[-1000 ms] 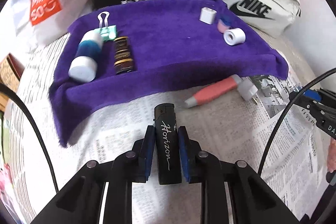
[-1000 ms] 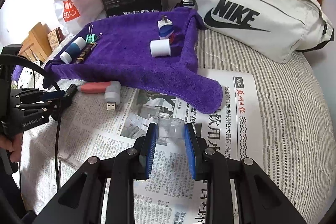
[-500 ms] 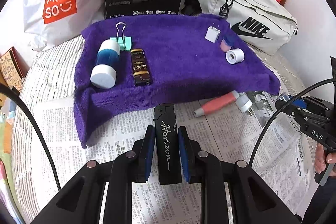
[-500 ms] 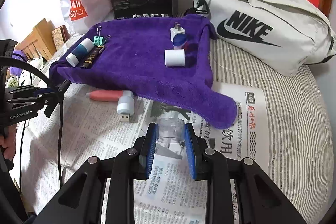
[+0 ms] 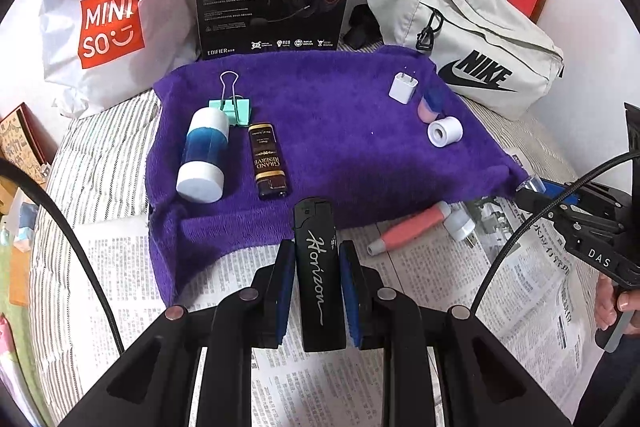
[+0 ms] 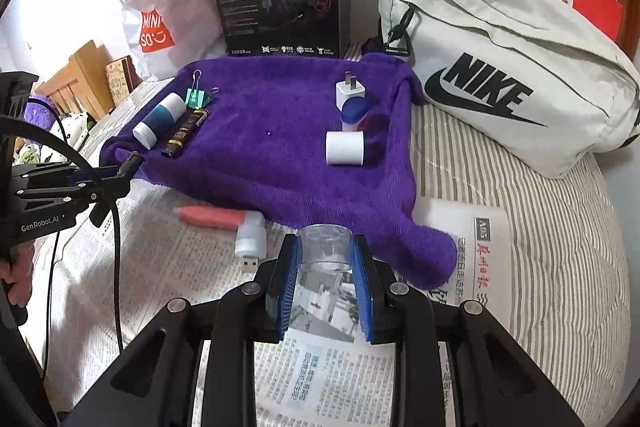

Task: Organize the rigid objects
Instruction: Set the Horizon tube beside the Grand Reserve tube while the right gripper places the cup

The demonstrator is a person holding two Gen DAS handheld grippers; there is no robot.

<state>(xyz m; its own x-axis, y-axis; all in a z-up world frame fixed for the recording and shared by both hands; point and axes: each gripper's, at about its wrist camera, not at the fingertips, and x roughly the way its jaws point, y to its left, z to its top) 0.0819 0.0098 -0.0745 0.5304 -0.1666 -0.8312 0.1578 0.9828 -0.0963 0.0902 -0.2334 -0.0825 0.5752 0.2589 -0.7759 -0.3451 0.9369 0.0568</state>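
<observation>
Above the newspaper point(image 5: 420, 307), left gripper point(image 5: 316, 287) clamps a black lighter point(image 5: 320, 279), right gripper point(image 6: 325, 279) a clear cup point(image 6: 326, 251)

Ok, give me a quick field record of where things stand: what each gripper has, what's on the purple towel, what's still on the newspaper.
left gripper: shut on black lighter
right gripper: shut on clear plastic cup
purple towel, left group: blue-and-white tube, teal binder clip, brown lighter
purple towel, right group: white charger plug, pink-and-blue capped item, white roll
newspaper: pink-handled USB gadget, beside the towel's near edge
</observation>
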